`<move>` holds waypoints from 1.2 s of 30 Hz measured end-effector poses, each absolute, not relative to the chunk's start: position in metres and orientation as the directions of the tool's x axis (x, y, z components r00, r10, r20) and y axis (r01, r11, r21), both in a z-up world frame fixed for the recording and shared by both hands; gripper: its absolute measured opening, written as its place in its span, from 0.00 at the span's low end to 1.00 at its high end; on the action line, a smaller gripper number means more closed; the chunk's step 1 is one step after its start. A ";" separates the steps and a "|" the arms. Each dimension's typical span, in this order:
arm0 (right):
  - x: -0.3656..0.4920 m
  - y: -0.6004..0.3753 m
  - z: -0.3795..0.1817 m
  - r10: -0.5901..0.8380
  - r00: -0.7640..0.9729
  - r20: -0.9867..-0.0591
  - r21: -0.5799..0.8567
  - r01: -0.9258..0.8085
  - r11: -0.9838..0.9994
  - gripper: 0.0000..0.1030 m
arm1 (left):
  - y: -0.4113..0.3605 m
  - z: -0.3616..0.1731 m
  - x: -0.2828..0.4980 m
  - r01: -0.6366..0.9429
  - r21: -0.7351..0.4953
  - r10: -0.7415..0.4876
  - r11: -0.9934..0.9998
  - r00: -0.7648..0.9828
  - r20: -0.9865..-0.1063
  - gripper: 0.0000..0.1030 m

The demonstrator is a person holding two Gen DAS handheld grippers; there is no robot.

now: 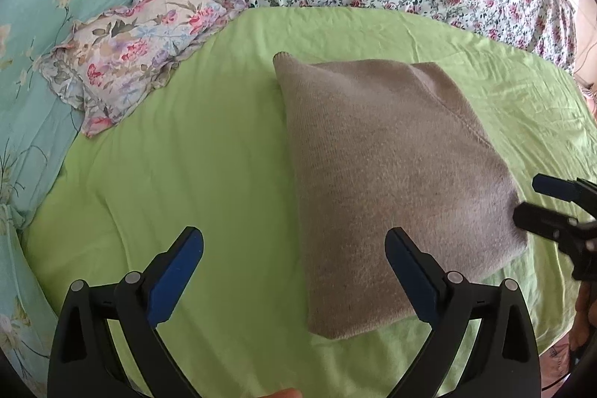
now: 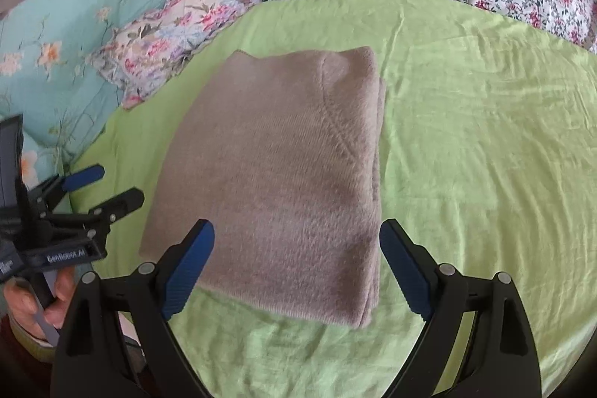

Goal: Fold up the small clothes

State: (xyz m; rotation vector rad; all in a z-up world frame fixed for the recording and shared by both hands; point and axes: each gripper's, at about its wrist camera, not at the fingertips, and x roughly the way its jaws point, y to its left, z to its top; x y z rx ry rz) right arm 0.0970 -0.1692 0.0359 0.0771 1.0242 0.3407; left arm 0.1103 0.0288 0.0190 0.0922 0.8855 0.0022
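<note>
Blue-padded hand-held grippers (image 1: 294,241) (image 2: 296,234) agape, empty.

folded sweater (image 2: 276,181) on sheet (image 2: 466,144), pillow (image 2: 168,43) behind-left

"GenRobot.AI" in white on the black body of the left tool (image 2: 104,191).

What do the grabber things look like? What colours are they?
Both look alike. The left gripper and right gripper have black plastic frames with silver round pins and two fingers wearing ribbed blue pads. The left one's block carries white lettering, "GenRobot.AI". A bare hand holds its pale grey handle.
</note>
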 end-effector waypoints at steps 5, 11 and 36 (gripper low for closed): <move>0.084 -0.165 0.036 0.296 0.468 -0.833 0.192 -0.257 0.947 0.88 | 0.027 0.017 0.104 0.034 0.101 0.057 0.994 0.633 -0.772 0.98; 0.078 -0.165 0.034 0.286 0.469 -0.836 0.183 -0.253 0.950 0.90 | 0.028 0.017 0.102 0.045 0.100 0.049 0.994 0.636 -0.771 0.98; 0.081 -0.162 0.043 0.282 0.494 -0.823 0.165 -0.267 0.949 0.96 | 0.028 0.029 0.090 0.055 0.101 0.037 0.993 0.680 -0.732 0.99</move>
